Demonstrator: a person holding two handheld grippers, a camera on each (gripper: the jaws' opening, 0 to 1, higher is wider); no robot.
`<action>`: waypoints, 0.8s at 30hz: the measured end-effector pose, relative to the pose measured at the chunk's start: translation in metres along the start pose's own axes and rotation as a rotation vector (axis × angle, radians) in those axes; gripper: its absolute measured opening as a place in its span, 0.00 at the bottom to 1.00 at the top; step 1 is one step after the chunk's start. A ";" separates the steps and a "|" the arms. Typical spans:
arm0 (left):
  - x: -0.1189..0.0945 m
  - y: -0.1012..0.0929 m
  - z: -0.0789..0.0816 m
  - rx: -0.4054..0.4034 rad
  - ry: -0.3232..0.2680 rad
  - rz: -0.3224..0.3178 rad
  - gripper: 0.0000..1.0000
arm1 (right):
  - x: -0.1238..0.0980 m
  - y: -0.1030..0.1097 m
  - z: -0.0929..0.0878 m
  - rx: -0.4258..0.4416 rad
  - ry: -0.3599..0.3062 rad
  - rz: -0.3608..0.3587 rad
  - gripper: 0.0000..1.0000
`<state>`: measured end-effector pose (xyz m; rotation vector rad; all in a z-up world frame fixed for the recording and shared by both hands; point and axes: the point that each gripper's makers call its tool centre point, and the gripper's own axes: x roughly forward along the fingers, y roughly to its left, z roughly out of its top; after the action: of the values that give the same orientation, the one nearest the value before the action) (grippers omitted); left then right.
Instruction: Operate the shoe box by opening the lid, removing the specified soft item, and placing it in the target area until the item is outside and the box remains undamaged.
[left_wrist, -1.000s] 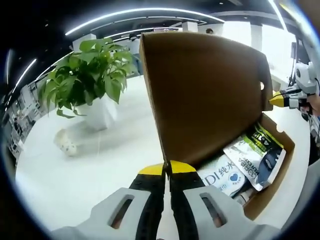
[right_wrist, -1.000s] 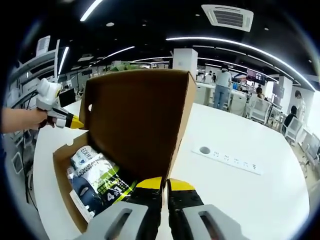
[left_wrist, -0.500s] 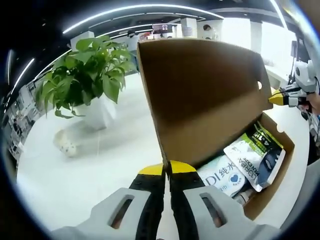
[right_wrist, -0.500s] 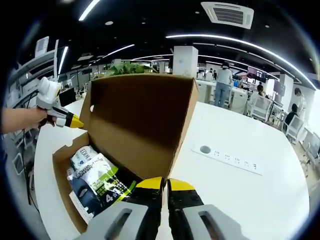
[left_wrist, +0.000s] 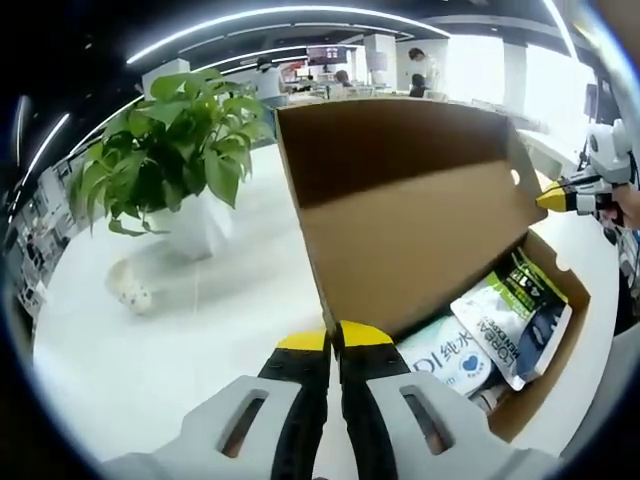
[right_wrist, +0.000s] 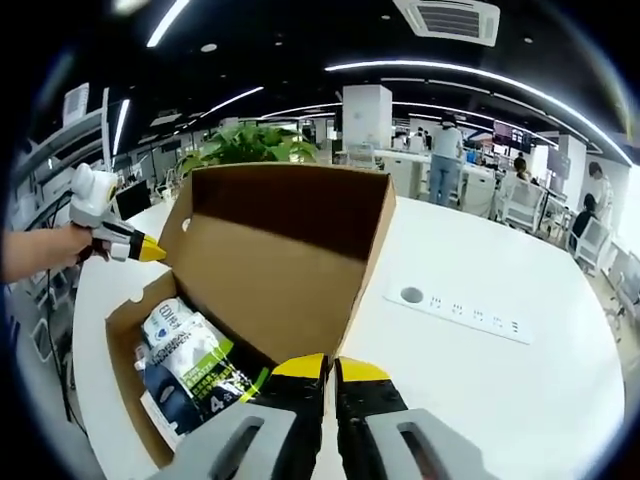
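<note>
**Lid held up, packets exposed**

The shoe box (right_wrist: 130, 400) sits open on the white table (right_wrist: 480, 400), its lid (left_wrist: 400, 200) raised so the soft packets (left_wrist: 500, 320) inside can be reached. The left gripper (left_wrist: 335, 340) and right gripper (right_wrist: 330, 368) each pinch a lid corner, yellow fingertips (right_wrist: 300, 368) closed tight on cardboard. Packets lie just beyond the fingers.

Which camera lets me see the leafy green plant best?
The left gripper view: the plant stands whole there, leaves and white pot, on the table beside the box lid. In the right gripper view, the plant's leaf tops peek over the lid.
</note>
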<state>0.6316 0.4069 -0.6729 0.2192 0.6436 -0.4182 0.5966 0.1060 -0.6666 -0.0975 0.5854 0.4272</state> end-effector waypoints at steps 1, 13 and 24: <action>0.000 0.000 0.000 0.000 0.001 0.000 0.01 | 0.000 0.000 0.000 0.002 0.002 0.000 0.00; 0.004 0.001 0.003 0.006 0.014 -0.007 0.01 | 0.006 -0.005 0.001 0.010 0.014 0.005 0.00; 0.011 0.002 0.006 0.014 0.027 -0.012 0.01 | 0.014 -0.009 0.003 0.024 0.029 0.007 0.00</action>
<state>0.6431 0.4036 -0.6750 0.2351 0.6690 -0.4316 0.6120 0.1030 -0.6721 -0.0792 0.6196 0.4260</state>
